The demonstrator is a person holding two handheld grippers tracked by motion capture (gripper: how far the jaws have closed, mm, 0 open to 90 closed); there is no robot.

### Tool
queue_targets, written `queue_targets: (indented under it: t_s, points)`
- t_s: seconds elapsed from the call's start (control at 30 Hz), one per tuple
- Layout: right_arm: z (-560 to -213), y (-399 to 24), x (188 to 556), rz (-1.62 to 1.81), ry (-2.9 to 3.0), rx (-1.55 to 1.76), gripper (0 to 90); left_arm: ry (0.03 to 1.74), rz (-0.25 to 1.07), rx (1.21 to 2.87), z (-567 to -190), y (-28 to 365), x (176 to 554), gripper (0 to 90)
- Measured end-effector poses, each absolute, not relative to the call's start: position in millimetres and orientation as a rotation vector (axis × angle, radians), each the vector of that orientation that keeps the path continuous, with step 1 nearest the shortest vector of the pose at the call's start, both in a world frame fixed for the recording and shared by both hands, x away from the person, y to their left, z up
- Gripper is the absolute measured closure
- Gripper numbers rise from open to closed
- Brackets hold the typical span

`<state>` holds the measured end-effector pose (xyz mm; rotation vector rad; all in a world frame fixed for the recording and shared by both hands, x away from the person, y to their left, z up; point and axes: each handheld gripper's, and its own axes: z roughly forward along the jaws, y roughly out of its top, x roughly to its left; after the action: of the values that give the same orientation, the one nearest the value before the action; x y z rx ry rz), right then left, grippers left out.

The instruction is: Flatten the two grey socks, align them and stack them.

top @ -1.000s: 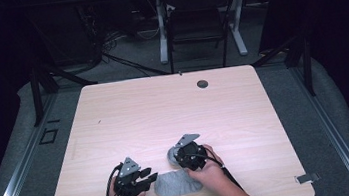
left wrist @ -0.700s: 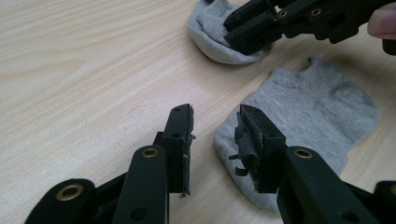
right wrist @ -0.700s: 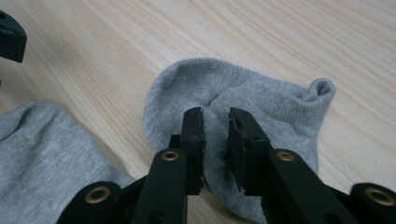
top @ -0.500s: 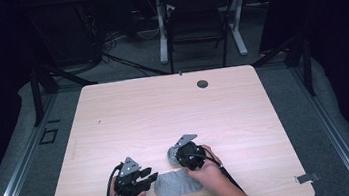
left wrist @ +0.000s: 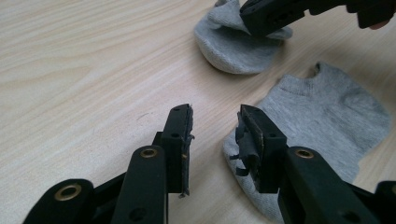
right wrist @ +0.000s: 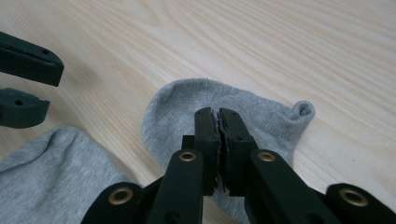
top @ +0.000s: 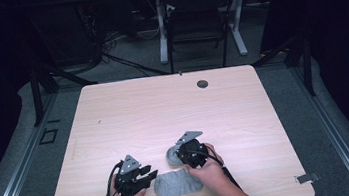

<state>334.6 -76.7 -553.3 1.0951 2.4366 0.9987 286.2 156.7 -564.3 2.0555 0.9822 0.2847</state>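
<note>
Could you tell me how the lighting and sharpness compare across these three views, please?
High view: the table is evenly lit against dark surroundings, and small detail is soft. Left gripper view: the near tongs and flat sock are sharp, with soft shadows. Right gripper view: the wood grain is crisp, and the tongs are closed on the other sock.

High view: above the person's side, facing forward and down, far off.
Claw views: low, close, along the jaws.
Shared: both grey socks (top: 178, 183) on the bench (top: 174, 108).
</note>
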Motion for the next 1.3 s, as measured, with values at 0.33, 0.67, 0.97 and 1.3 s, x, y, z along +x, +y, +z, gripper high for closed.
queue_targets:
  t_s: [0.33,0.67,0.97,1.3]
  points:
    - [-540.6,-90.0,331.5,1.08,2.389,1.125,86.7,0.964,0.308,2.066,-556.4,142.0,299.4,63.5]
    - [-535.9,-109.7,335.2,1.127,2.33,1.194,86.7,0.967,0.303,2.042,-553.6,116.3,316.2,62.2]
    - [-537.2,-113.6,333.6,1.147,2.329,1.193,86.7,1.005,0.306,2.068,-563.7,102.3,329.8,62.1]
    - [-536.0,-116.8,332.3,1.165,2.321,1.18,86.7,1.019,0.312,2.113,-570.8,103.2,330.7,82.2]
